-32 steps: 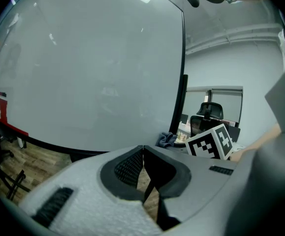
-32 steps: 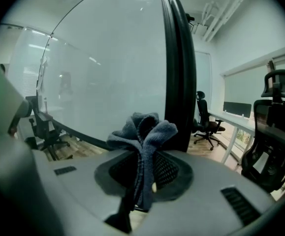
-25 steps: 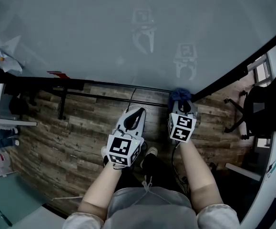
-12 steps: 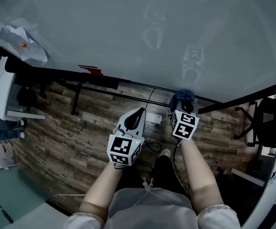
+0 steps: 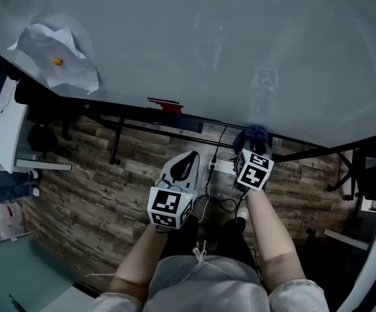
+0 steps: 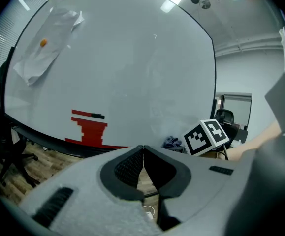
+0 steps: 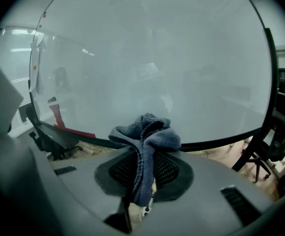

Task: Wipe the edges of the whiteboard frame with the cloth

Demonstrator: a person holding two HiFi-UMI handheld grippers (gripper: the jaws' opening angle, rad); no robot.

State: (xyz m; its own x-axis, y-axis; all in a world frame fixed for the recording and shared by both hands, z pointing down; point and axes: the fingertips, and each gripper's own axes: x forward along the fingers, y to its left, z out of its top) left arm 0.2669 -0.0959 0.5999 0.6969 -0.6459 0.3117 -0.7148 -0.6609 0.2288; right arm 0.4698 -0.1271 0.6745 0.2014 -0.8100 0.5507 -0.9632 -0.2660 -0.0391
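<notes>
Head view: the whiteboard (image 5: 207, 44) is smooth, pale and glossy. Its thin dark frame (image 5: 200, 127) runs as a long bar left to right along the lower edge, above a wood-plank floor (image 5: 97, 187). The right gripper (image 5: 255, 149) is the nearer one, with a bunched blue cloth (image 5: 255, 135) at its tip right at the frame. The left gripper (image 5: 189, 158) hangs below the frame. A crumpled paper (image 5: 58, 54) sticks to the board well above the frame

Left gripper view: the left gripper (image 6: 142, 151) has its fingers pressed together on nothing. Red marks (image 6: 88, 127) sit just above the frame (image 6: 48, 140)

Right gripper view: the right gripper (image 7: 142, 176) pinches the soft, knit-looking cloth (image 7: 144, 136), whose folds bulge ahead of the fingers toward the frame (image 7: 221, 139). Contact can't be confirmed. The wipe should likely slide sideways along the bar
</notes>
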